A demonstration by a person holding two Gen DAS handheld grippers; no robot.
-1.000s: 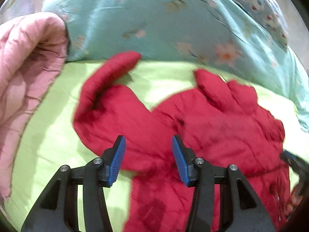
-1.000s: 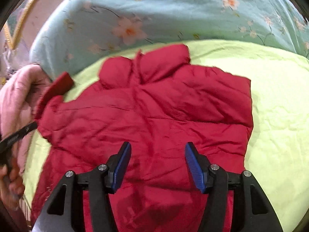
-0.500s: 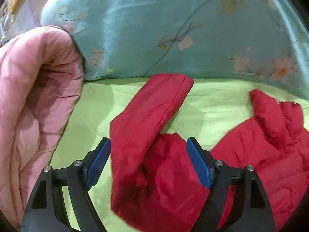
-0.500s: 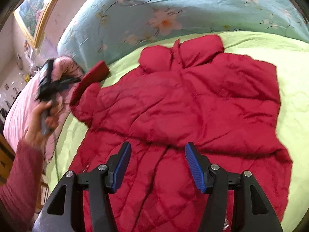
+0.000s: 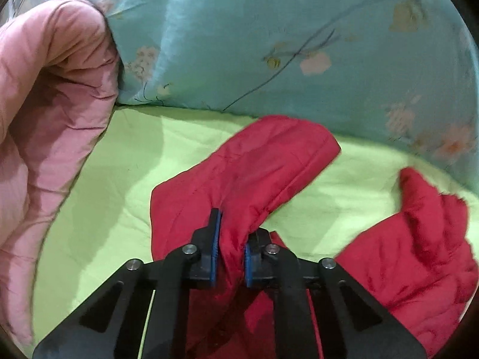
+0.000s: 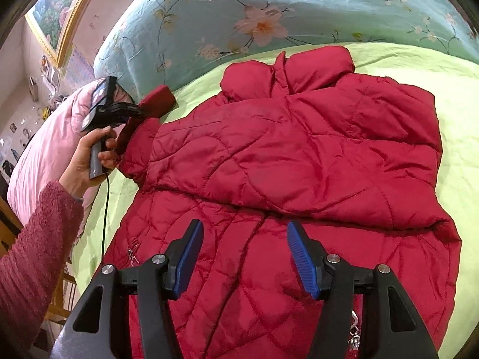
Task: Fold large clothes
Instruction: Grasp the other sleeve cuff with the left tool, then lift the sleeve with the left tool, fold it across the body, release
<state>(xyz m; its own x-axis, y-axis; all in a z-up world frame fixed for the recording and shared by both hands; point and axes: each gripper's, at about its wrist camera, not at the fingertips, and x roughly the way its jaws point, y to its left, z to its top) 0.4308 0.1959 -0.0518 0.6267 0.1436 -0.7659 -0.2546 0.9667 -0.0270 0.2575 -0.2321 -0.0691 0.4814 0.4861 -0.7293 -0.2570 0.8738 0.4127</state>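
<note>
Left tongs clamped on red jacket sleeve; right tongs agape, empty.

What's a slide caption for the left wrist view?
Left gripper shut on the red jacket's sleeve over the green sheet.

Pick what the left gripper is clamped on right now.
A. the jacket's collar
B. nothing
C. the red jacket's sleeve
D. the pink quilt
C: the left gripper has its blue pads pinched shut on a bunch of the red jacket's sleeve.
</note>
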